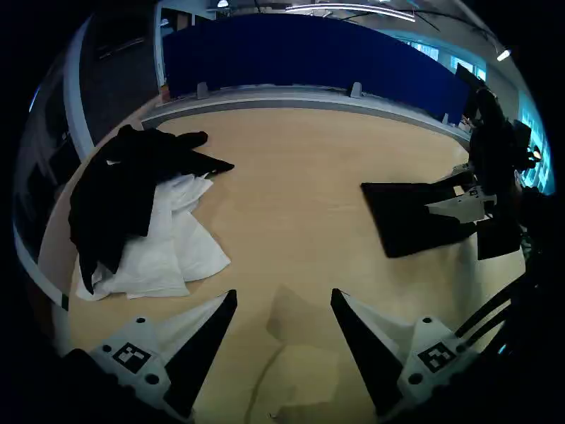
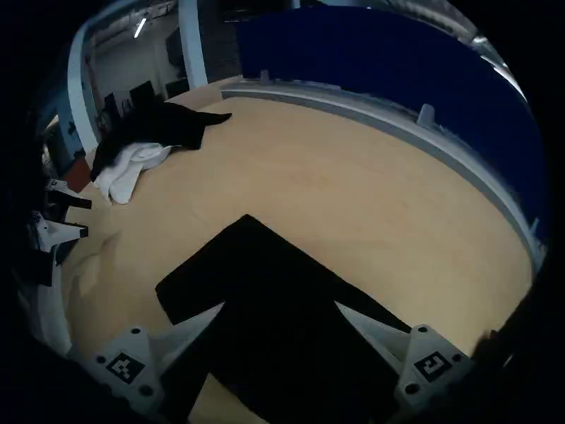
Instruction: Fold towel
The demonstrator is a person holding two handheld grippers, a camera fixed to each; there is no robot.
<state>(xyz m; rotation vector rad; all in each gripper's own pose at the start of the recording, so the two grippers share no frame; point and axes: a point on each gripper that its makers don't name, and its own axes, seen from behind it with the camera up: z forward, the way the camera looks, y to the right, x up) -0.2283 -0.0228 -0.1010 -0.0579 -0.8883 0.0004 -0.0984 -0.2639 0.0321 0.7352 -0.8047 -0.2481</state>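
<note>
**Right gripper (image 2: 279,304) over the black towel (image 2: 254,261), jaws spread.**
The towel lies flat on the wooden table (image 1: 304,155) directly beneath this gripper, with its long axis diagonal to the fingers. The left gripper (image 1: 283,290), also spread, hangs well apart from the towel. The cloth pile (image 1: 141,219) lies farther off, so the right gripper is better placed to grasp.

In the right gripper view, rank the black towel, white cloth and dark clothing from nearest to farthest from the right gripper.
1. Black towel, under the right gripper.
2. White cloth, far left.
3. Dark clothing, just behind it.
</note>
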